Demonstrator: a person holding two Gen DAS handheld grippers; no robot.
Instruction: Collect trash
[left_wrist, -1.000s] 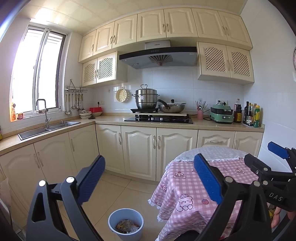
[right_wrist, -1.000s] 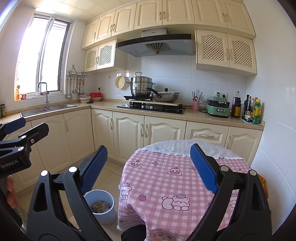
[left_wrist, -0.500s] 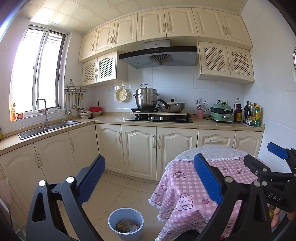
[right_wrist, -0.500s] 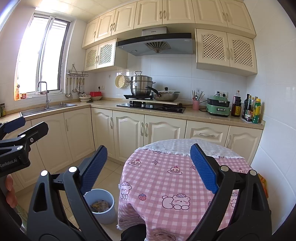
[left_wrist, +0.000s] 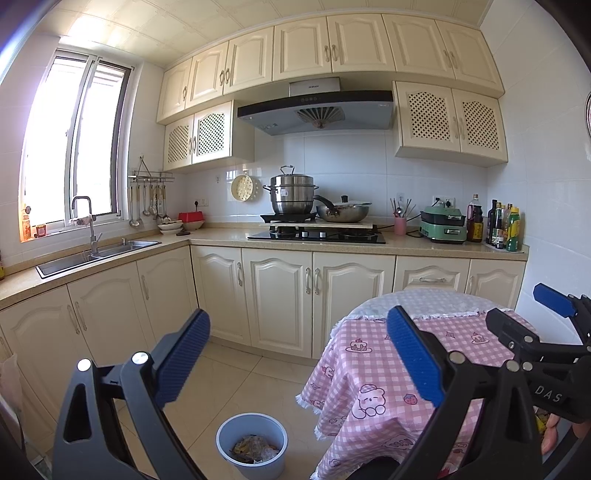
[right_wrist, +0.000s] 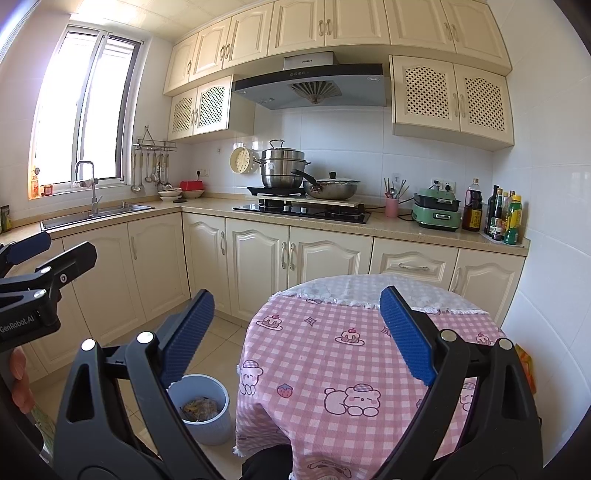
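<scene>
A pale blue trash bin (left_wrist: 252, 445) stands on the tiled floor left of the table, with crumpled wrappers (left_wrist: 254, 448) inside; the right wrist view shows the bin (right_wrist: 201, 408) too. My left gripper (left_wrist: 297, 356) hangs open above the floor and bin, nothing between its blue pads. My right gripper (right_wrist: 295, 334) is open over the round table (right_wrist: 332, 354) with its pink checked cloth, also holding nothing. Each gripper appears at the edge of the other's view: the right gripper (left_wrist: 554, 328) and the left gripper (right_wrist: 33, 258). No loose trash shows on the table.
Cream cabinets (left_wrist: 280, 295) and a counter run along the back and left walls. A sink (left_wrist: 96, 253), a stove with pots (left_wrist: 317, 232), a green cooker (left_wrist: 443, 223) and bottles (left_wrist: 502, 229) sit on the counter. Open floor (left_wrist: 229, 384) lies between cabinets and table.
</scene>
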